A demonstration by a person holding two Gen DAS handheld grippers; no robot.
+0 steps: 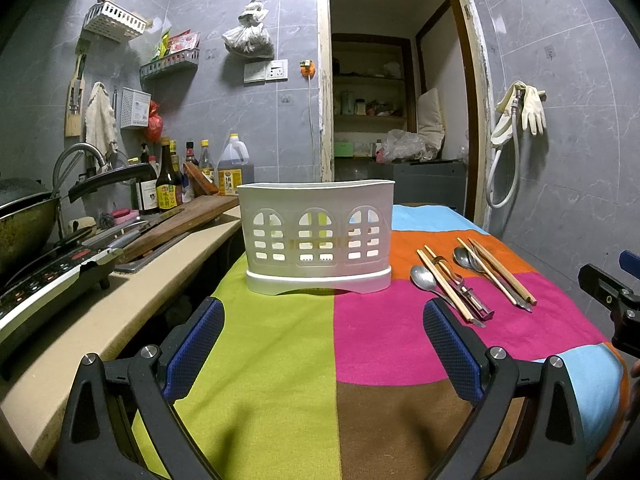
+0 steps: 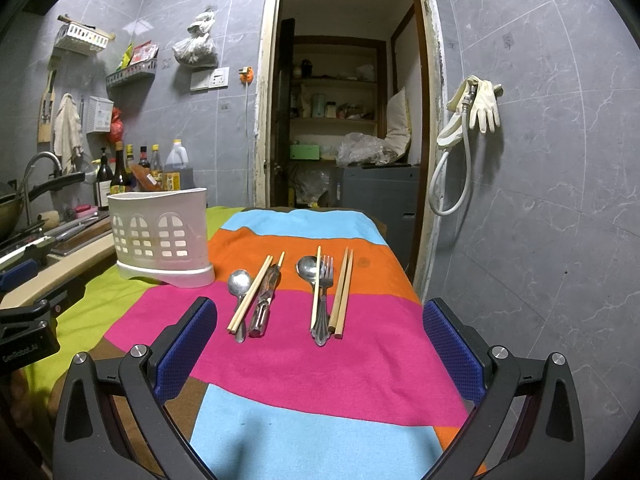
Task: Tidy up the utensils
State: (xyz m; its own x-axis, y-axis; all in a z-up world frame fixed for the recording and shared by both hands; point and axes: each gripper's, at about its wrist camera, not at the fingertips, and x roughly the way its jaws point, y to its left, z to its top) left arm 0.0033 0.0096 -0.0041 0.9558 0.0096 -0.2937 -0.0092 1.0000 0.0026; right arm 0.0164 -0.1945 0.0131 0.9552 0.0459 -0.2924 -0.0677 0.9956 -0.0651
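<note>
A white slotted utensil holder (image 1: pixel 318 236) stands upright on the colourful cloth; it also shows in the right wrist view (image 2: pixel 162 236). To its right lie two utensil groups. The nearer-left group has a spoon (image 2: pixel 239 282), a pair of chopsticks (image 2: pixel 252 296) and a peeler (image 2: pixel 265 304). The other has a spoon (image 2: pixel 307 269), a fork (image 2: pixel 325 300) and chopsticks (image 2: pixel 342 292). My left gripper (image 1: pixel 322 344) is open and empty, facing the holder. My right gripper (image 2: pixel 320 348) is open and empty, just short of the utensils.
The patchwork cloth (image 2: pixel 320 360) covers the table. A counter (image 1: pixel 120 304) on the left holds a stove (image 1: pixel 48 280), a wok (image 1: pixel 24 224), a cutting board (image 1: pixel 188 220) and several bottles (image 1: pixel 168 184). A doorway (image 2: pixel 344 120) lies behind; a tiled wall is at right.
</note>
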